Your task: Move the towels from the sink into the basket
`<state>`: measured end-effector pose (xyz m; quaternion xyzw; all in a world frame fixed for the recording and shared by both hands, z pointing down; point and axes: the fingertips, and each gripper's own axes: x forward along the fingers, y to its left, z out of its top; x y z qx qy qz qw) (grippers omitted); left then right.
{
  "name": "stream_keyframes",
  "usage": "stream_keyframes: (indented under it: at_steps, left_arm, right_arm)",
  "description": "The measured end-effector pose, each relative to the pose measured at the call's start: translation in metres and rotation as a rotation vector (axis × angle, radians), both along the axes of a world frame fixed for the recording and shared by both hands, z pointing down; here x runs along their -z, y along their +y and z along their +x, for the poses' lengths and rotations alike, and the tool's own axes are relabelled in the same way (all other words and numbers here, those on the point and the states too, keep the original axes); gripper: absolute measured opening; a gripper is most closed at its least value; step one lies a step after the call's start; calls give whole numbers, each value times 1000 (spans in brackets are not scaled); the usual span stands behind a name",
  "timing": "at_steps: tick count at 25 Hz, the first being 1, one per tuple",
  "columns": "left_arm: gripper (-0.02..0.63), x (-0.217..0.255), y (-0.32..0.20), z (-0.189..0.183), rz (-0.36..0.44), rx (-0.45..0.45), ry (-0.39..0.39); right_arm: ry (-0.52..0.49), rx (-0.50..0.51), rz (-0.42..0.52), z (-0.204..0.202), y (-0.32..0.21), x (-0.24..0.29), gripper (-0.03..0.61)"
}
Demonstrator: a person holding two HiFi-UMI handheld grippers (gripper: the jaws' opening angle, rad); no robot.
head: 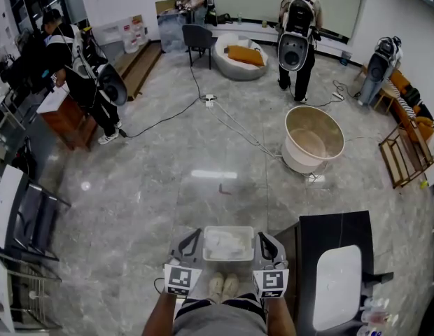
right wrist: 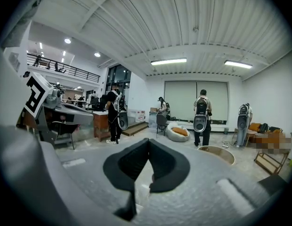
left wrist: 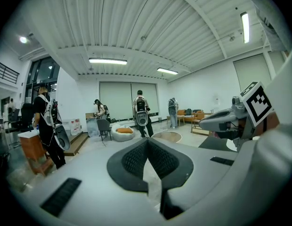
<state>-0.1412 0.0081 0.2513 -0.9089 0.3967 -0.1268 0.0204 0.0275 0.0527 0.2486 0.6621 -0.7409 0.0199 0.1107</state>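
Your left gripper (head: 196, 234) is clenched, its jaws pressed together with nothing between them. Your right gripper (head: 262, 236) is clenched the same way and is also empty. They hang over the basket (head: 228, 229), one above its left edge and one above its right edge, both pointing forward. The basket stands on the floor just ahead of your shoes (head: 223, 285). A heap of white towels (head: 227, 245) lies inside the basket and fills most of it. The sink (head: 337, 287) is to the right of the basket, set in a dark counter (head: 334, 228). Its white basin looks bare, but white cloth on white would be hard to see from here.
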Motion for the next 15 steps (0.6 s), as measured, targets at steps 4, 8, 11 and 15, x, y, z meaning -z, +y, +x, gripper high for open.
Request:
stream_keyframes:
  at_steps: [4, 8, 11, 15]
  left_arm:
    - [9, 0, 0, 1, -3, -1, -5]
    - [9, -1, 0, 5, 3, -6, -5]
    - [9, -1, 0, 6, -7, -8, -3]
    - [9, -1, -2, 7, 6, -9, -4]
  right_arm:
    - [-6, -3, -6, 1, 0, 0, -2]
    - [-6, -7, -6, 5, 2, -2, -2]
    - [-3, -9, -7, 5, 1, -1, -2]
    - [-5, -10, -7, 5, 1, 0, -2]
